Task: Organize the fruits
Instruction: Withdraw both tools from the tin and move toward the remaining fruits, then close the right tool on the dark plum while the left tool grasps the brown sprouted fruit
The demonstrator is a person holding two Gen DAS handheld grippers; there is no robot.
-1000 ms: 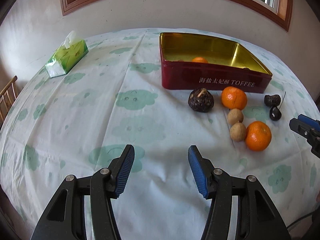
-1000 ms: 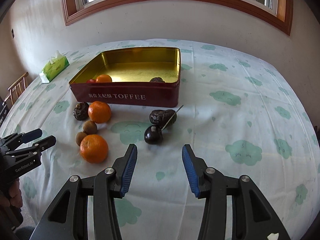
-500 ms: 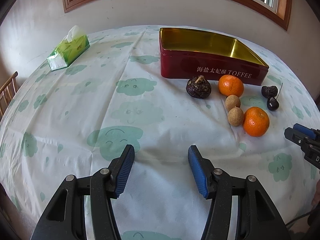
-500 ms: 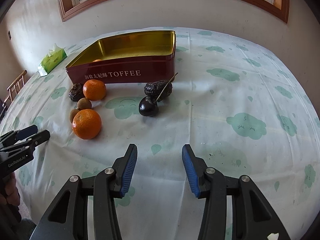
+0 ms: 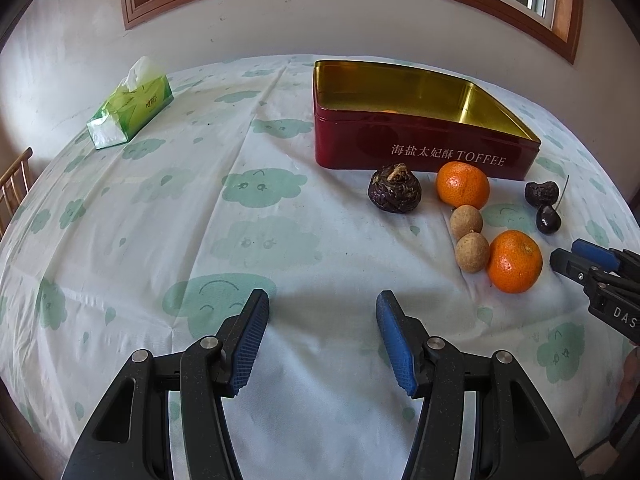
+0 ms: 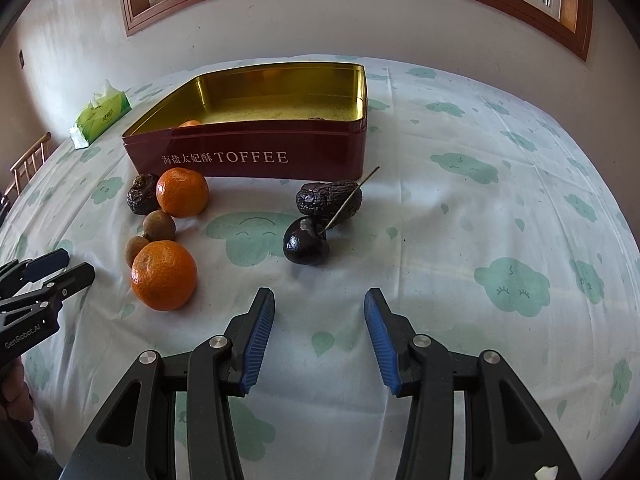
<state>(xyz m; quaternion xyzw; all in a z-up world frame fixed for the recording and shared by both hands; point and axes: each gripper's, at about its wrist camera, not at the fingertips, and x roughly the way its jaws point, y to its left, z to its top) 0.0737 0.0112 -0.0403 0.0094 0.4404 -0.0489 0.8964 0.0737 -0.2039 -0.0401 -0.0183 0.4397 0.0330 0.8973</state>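
Note:
A red toffee tin (image 5: 420, 148) (image 6: 248, 156) with a gold inside stands open on the table, an orange (image 6: 190, 123) just showing inside. In front of it lie two oranges (image 6: 164, 274) (image 6: 182, 192), two small brown round fruits (image 6: 159, 226) (image 5: 472, 252), a dark wrinkled bulb (image 5: 394, 194), a dark cherry with a stem (image 6: 306, 242) and a dark wrinkled fruit (image 6: 328, 200). My right gripper (image 6: 319, 328) is open and empty, just short of the cherry. My left gripper (image 5: 322, 338) is open and empty over bare cloth, left of the fruits.
A green tissue pack (image 5: 130, 110) lies at the far left of the cloud-patterned tablecloth (image 5: 160, 220). A wooden chair back (image 5: 14, 184) stands past the left table edge. A wall with a window runs behind the table.
Both views have closed in on the table and the fruits look larger and nearer. The right gripper has sunk toward the cherry. Neither gripper's jaws have changed.

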